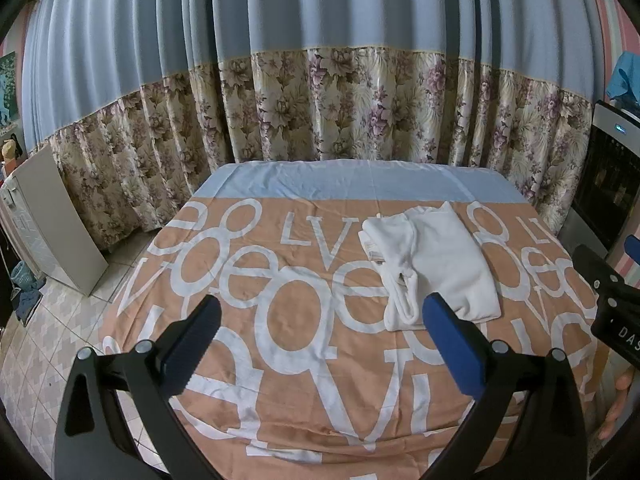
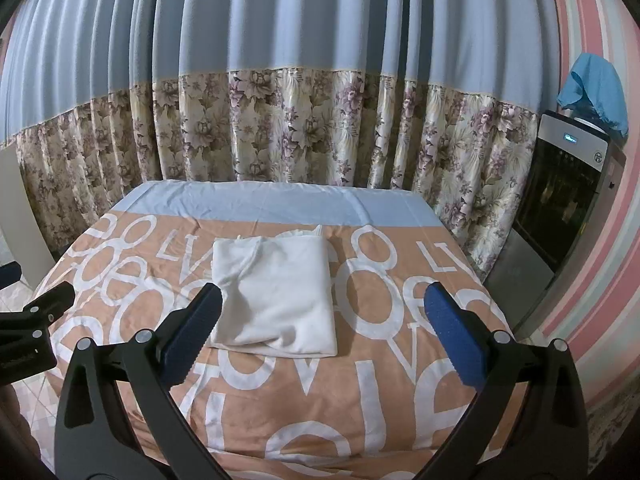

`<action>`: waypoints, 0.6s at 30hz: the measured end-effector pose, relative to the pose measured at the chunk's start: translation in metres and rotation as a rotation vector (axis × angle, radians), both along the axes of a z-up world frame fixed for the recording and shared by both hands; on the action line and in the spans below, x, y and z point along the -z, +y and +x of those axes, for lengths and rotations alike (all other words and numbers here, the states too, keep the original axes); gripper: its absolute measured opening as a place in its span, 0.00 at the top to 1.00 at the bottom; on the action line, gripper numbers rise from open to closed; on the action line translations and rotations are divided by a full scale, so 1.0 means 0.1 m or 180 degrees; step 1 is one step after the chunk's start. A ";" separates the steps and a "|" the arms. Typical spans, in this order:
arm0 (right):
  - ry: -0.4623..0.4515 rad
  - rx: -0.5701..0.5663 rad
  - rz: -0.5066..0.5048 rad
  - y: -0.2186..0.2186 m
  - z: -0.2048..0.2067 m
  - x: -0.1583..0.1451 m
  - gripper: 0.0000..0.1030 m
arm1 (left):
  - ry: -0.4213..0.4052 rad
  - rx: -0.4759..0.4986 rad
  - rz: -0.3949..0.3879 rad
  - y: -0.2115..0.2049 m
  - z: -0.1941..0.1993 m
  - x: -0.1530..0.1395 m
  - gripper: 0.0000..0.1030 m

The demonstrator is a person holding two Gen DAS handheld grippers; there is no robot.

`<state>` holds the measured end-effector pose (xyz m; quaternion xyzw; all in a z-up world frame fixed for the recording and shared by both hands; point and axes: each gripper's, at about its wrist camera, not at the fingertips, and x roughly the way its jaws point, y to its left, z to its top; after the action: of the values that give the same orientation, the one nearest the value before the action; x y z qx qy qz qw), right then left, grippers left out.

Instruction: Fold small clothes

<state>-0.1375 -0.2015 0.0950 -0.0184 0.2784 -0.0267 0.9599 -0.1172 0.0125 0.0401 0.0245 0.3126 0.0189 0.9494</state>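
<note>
A small white garment (image 1: 432, 264) lies folded into a flat rectangle on the table's orange cloth with white letters (image 1: 280, 340). In the right wrist view the white garment (image 2: 276, 300) sits just beyond the fingertips, centred between them. My left gripper (image 1: 324, 312) is open and empty, hovering above the cloth with the garment ahead and to its right. My right gripper (image 2: 324, 300) is open too, holding nothing. The right gripper's black body (image 1: 612, 304) shows at the left wrist view's right edge, and the left gripper's body (image 2: 32, 328) at the right wrist view's left edge.
A blue and floral curtain (image 1: 320, 100) hangs close behind the table. A white appliance (image 1: 52, 232) stands on the tiled floor at the left. A dark oven-like unit (image 2: 560, 208) with a blue cloth (image 2: 596, 92) on top stands at the right. A hand (image 1: 620, 404) shows at the right edge.
</note>
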 end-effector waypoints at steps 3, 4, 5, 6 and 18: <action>0.0001 0.0000 0.0008 0.00 0.00 0.00 0.03 | 0.0005 0.0005 -0.0009 0.00 0.00 0.01 0.02; 0.0000 0.0004 0.0004 0.00 -0.01 -0.01 0.03 | 0.0002 0.0007 -0.0007 -0.01 0.00 0.01 0.02; -0.0002 0.0007 0.0005 0.01 0.00 0.00 0.03 | 0.0001 0.0003 -0.0006 -0.01 0.00 0.01 0.02; 0.0002 0.0002 0.0011 0.00 0.00 0.00 0.03 | -0.0002 0.0003 -0.0009 -0.01 0.00 0.01 0.02; 0.0040 -0.0045 -0.0015 -0.02 0.02 0.04 0.03 | 0.0030 0.0033 -0.0043 0.01 0.01 0.02 0.02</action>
<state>-0.1355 -0.2037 0.0909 -0.0228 0.2843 -0.0205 0.9583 -0.1164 0.0137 0.0384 0.0198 0.3171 0.0118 0.9481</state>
